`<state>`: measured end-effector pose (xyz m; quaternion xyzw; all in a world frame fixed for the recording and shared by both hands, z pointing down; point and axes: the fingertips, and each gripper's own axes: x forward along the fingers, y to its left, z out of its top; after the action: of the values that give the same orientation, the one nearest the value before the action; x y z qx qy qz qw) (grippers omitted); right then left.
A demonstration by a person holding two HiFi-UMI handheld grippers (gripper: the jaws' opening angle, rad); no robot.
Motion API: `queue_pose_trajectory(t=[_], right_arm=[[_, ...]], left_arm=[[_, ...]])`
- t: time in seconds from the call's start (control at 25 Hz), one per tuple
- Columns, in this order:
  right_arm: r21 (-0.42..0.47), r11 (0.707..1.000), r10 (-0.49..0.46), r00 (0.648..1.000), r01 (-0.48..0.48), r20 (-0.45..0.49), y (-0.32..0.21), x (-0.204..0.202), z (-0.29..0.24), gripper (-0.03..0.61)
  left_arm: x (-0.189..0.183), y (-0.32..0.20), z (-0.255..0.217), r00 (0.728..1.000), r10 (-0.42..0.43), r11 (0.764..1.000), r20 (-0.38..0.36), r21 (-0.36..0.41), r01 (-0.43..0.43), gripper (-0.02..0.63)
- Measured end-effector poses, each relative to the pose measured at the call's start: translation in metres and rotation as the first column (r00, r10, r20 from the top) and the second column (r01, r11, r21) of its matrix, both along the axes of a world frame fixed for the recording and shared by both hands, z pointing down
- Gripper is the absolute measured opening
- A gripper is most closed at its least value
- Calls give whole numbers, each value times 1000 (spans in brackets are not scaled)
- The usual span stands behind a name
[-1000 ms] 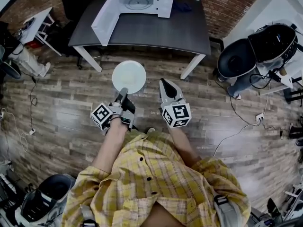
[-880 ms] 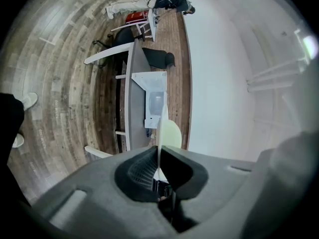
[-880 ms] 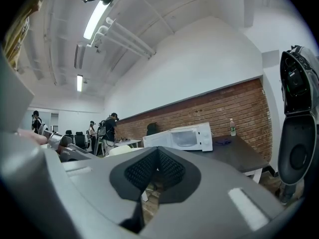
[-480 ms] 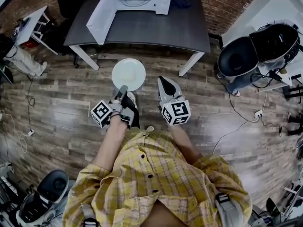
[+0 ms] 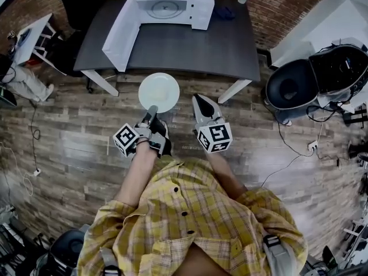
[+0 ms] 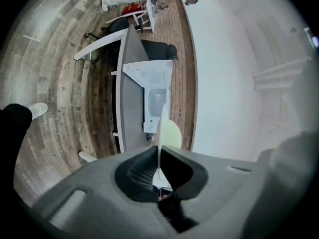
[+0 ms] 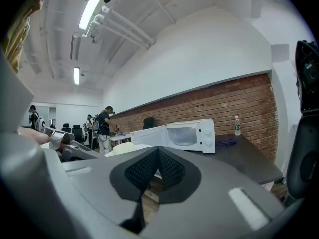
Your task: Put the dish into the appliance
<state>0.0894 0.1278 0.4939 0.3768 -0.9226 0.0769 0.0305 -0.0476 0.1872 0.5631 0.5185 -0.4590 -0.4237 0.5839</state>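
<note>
Left claw (image 5: 151,110) pinches plate (image 5: 158,92) by its rim, short of the table (image 5: 195,42).
Right claw (image 5: 199,100) is pressed together, empty. Held at one edge only, the plate could slip or clip the microwave's (image 5: 171,2) open door (image 5: 122,33).

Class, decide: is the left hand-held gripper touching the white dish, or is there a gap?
Touching. In the left gripper view the dish stands edge-on, its rim pinched by the left hand-held gripper.
</note>
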Motion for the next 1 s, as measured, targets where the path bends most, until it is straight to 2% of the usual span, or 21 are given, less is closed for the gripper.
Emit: queue_pose_trajectory(t=[0.16, 0.4, 0.64, 1.0], right_arm=[[3, 1000, 11, 1000, -11, -5, -40, -21, -8, 3], [-12, 999, 31, 1000, -31, -2, -94, -45, -14, 3], [-22, 998, 56, 998, -56, 8, -140, -69, -20, 3], [-31, 995, 94, 996, -94, -2, -187, -101, -16, 3]], left_arm=[[-15, -45, -11, 999, 13, 1000, -29, 19, -12, 11], [-41, -101, -12, 999, 39, 999, -7, -18, -39, 11], [-65, -150, -16, 997, 71, 997, 11, -24, -71, 11], [-96, -201, -10, 992, 124, 992, 32, -44, -123, 11]])
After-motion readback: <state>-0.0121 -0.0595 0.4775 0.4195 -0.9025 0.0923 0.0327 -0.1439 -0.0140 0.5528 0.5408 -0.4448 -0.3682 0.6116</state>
